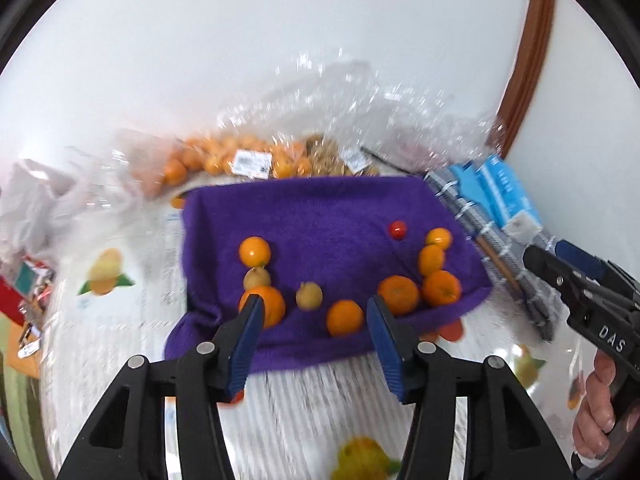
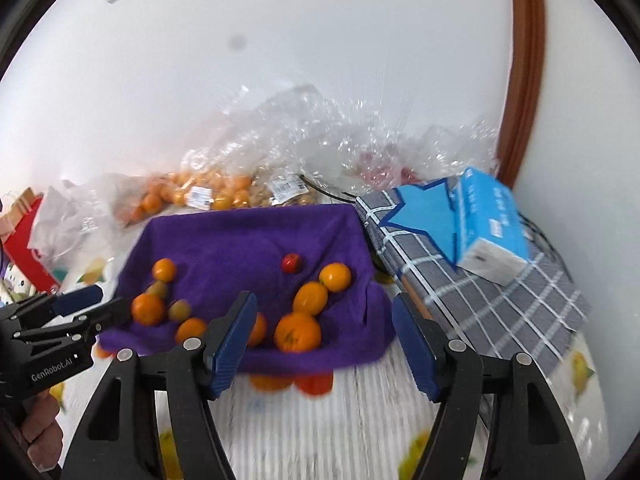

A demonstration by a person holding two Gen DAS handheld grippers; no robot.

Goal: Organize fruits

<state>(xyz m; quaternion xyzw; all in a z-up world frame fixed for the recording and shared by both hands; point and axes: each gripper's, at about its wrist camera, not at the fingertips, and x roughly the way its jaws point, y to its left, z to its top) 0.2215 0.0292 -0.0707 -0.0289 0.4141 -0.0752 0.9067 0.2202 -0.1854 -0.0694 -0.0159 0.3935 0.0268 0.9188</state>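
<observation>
Loose fruit on purple towel (image 1: pixel 320 216), both tongs spread and empty.

Oranges (image 1: pixel 345 317) scattered along the towel's near edge, with two small tan fruits (image 1: pixel 309 295) and a far red tomato (image 1: pixel 398 229). Likely firm, light, prone to roll; pinch across the middle. Left gripper (image 1: pixel 314 322) and right gripper (image 2: pixel 322 326) hover near.

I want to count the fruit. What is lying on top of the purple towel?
On the purple towel lie seven oranges, such as this orange, two small brownish fruits and one small red fruit. What the towel covers underneath cannot be seen.
</observation>
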